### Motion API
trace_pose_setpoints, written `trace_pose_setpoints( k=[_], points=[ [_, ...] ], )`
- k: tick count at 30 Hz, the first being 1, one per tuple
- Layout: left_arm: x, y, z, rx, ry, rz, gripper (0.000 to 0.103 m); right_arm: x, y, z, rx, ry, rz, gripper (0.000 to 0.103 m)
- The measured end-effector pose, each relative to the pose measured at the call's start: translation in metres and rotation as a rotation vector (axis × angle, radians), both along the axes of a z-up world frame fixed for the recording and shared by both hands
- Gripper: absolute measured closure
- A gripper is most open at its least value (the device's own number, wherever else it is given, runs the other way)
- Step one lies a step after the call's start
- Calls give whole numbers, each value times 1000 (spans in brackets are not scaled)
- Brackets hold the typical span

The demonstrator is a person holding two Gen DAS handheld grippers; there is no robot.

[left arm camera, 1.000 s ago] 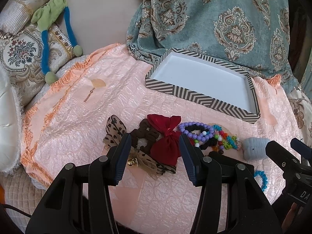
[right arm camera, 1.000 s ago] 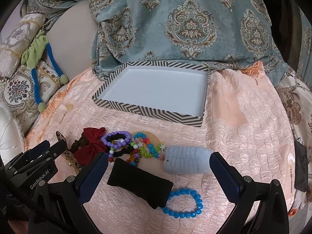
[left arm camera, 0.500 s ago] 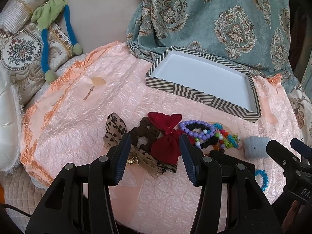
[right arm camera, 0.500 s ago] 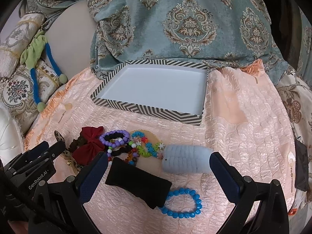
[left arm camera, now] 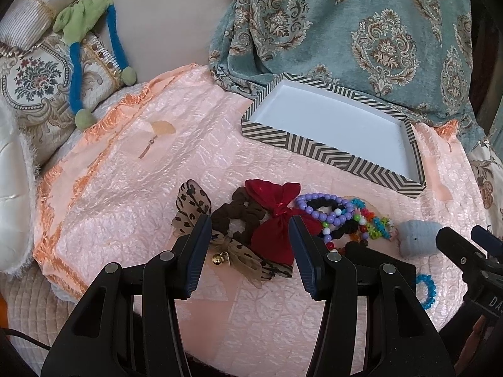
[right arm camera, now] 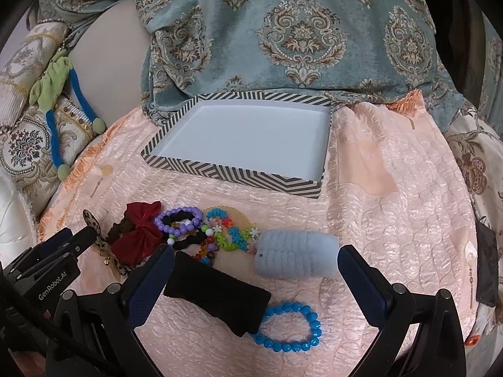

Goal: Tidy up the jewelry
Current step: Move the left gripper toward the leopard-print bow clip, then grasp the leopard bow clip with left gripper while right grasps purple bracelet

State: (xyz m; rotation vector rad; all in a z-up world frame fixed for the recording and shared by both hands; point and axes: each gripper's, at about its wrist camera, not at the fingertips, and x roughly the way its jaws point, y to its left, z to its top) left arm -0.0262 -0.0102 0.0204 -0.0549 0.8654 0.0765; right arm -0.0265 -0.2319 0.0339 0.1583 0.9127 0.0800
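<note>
Both hand-held grippers, left (left arm camera: 248, 231) and right (right arm camera: 255, 262), stay wide and hold nothing; the striped box (right arm camera: 239, 174) sits slightly lower in frame than 1 second ago.

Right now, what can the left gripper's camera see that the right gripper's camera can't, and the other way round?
Only the left wrist view shows the leopard-print bow nearly whole, with its little gold bell; the right view catches just a part.

Only the right wrist view shows the blue bead bracelet as a full ring, the black band unhidden, and a dark pouch at the right edge.

Both show the striped tray with nothing in it, the red bow, the purple bead bracelet and the fluffy pale-blue band. Both grippers are open.
</note>
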Motion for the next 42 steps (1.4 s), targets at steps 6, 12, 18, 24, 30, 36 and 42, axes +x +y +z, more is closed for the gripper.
trace_pose_setpoints(
  k=[6,12,18,24,30,36,42],
  points=[
    [6,19,2,-60,22,12,52,4,-7,-4,-1,10,16,0],
    [19,40,3,-123,58,30,52,11,-5,-9,16,2,70,0],
    [38,50,-2,-204,122,19,52,25,1,-11,40,-19,127,11],
    [55,60,-8,-262,165,39,52,38,10,-19,57,9,180,20],
    [54,76,-16,-308,211,61,52,45,27,-24,46,8,244,21],
    [46,77,-30,-270,241,77,52,71,32,-34,71,49,265,34],
    [52,69,-47,-222,294,63,52,100,54,-41,6,96,376,37]
  ],
)
